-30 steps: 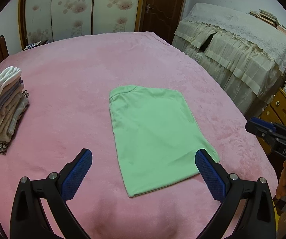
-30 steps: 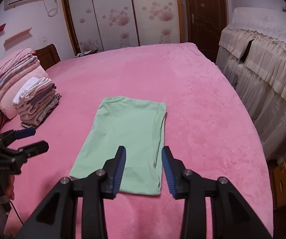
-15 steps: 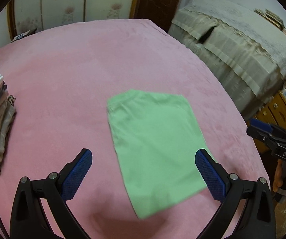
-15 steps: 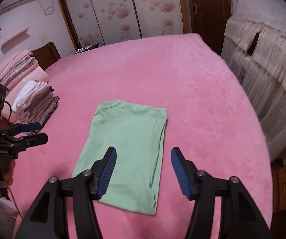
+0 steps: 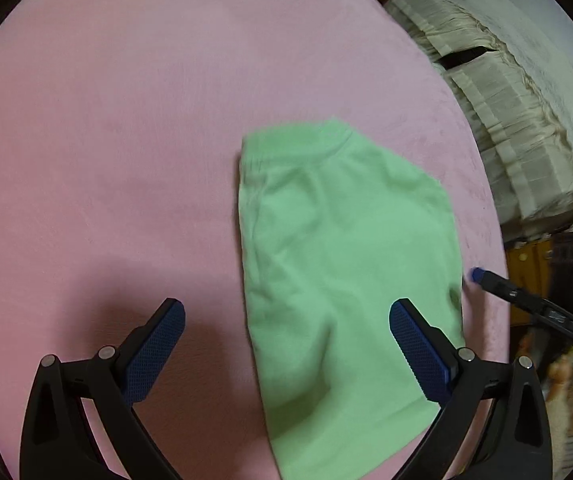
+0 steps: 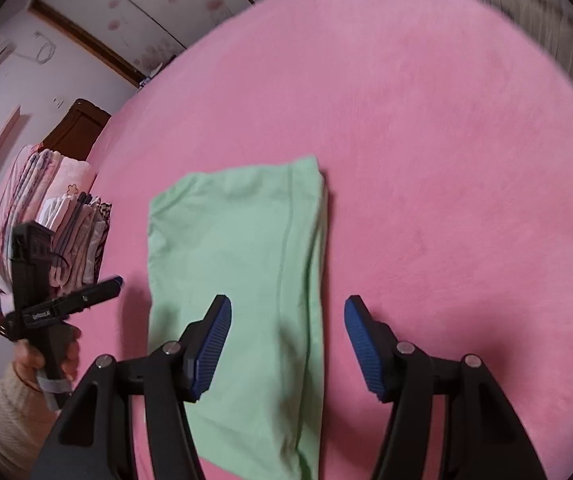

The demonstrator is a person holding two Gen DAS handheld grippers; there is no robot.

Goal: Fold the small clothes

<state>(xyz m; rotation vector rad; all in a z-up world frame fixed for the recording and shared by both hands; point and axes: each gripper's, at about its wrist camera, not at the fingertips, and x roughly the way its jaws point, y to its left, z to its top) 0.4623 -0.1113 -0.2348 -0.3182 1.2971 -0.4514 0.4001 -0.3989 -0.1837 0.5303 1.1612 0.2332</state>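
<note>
A light green garment [image 5: 346, 280] lies folded into a long rectangle on the pink bed [image 5: 126, 160]. My left gripper [image 5: 286, 312] hovers open over its near left edge: one blue pad is above the blanket, the other above the cloth. In the right wrist view the same green garment [image 6: 238, 280] runs away from me. My right gripper [image 6: 286, 308] is open over its near right edge, nothing pressed between the pads. Each gripper shows in the other's view: the right gripper [image 5: 476, 276] past the garment's right edge, the left gripper [image 6: 114, 284] held by a hand [image 6: 46, 356].
A pile of folded clothes [image 6: 74, 240] and stacked bedding [image 6: 34, 184] sit at the bed's left side by a dark headboard [image 6: 82, 124]. Cloth-draped furniture [image 5: 506, 100] and a wooden cabinet [image 5: 534, 256] stand off the right edge. Pink blanket [image 6: 446, 160] stretches beyond the garment.
Both grippers have come down and forward over the garment's near end and tilted downward, rolling the views. The right gripper's jaws have spread wider. The garment has not moved.
</note>
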